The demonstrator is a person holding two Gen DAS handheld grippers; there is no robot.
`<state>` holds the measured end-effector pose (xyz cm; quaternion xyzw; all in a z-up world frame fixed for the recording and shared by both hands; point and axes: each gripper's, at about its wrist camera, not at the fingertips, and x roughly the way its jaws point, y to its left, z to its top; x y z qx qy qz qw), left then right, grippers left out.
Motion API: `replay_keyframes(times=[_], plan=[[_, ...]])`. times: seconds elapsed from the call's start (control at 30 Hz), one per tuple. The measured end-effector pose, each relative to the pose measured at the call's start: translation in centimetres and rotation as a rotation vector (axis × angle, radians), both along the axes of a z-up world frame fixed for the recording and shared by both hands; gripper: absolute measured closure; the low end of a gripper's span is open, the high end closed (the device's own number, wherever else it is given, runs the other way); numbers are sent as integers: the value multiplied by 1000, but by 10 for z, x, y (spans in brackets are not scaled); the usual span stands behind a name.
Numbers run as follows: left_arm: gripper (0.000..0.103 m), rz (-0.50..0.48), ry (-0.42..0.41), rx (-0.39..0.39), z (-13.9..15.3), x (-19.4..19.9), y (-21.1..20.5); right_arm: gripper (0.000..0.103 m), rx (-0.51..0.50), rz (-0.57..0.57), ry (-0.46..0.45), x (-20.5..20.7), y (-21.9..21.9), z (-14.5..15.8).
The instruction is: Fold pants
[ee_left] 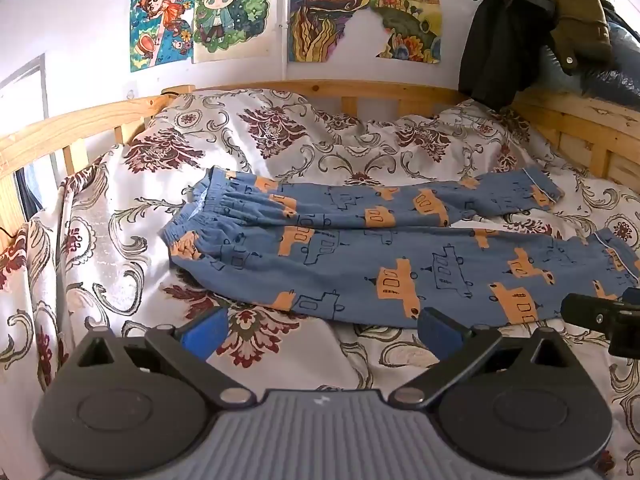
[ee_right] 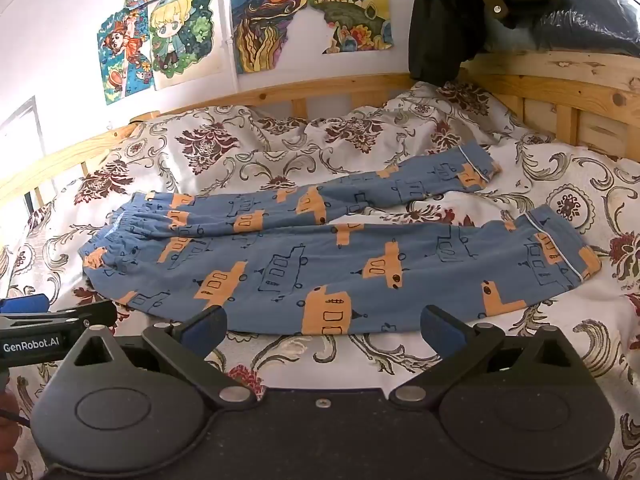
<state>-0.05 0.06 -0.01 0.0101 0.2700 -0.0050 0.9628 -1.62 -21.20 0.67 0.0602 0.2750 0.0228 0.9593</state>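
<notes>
Pants (ee_left: 360, 256): spread flat on the floral bedcover (ee_left: 280, 136), long axis left to right, waistband (ee_left: 208, 216) left, cuffs (ee_left: 616, 256) right, two legs parted.
Left gripper (ee_left: 320, 330): fingers spread wide, holding nothing, just short of the near hem, toward the waist end.
Right gripper (ee_right: 322, 328): likewise agape and empty (nearer the cuffs, I judge).
Next move: each reaches forward to its own end.
Around: wooden bed rail (ee_left: 80, 120), wall drawings (ee_left: 224, 12), dark jackets (ee_left: 532, 24) hung far right; nothing blocks the way.
</notes>
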Motion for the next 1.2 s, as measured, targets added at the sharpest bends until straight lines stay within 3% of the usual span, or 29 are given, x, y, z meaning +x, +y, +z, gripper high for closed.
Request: replay_keyframes(times=[1.2], plan=[[0,2,4,-1,-3,1,1,0,0,0,5,0,0,-1]])
